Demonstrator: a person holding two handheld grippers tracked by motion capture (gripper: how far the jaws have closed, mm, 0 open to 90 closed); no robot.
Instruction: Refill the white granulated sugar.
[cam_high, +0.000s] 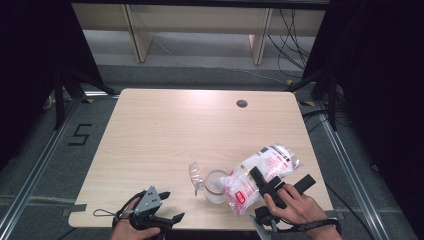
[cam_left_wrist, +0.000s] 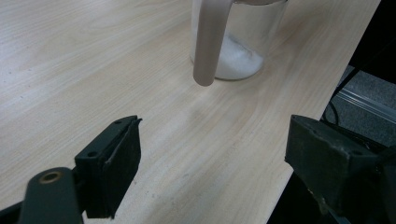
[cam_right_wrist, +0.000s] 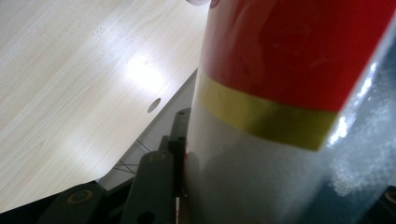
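Here my right gripper (cam_high: 272, 186) clamps the bag (cam_high: 262, 175) tilted over the jar (cam_high: 216, 186) to pour, while my left gripper (cam_high: 167, 206), just beside the jar on the counter (cam_high: 165, 130), waits open.

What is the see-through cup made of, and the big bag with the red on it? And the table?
The cup looks like clear glass or hard plastic: white grains show through its smooth, shiny wall. The bag, shut in the right gripper, looks like thin glossy plastic film: it crinkles, shines, and shows white grains inside. The table looks like pale wood or wood-look laminate, with fine grain lines and a soft sheen.
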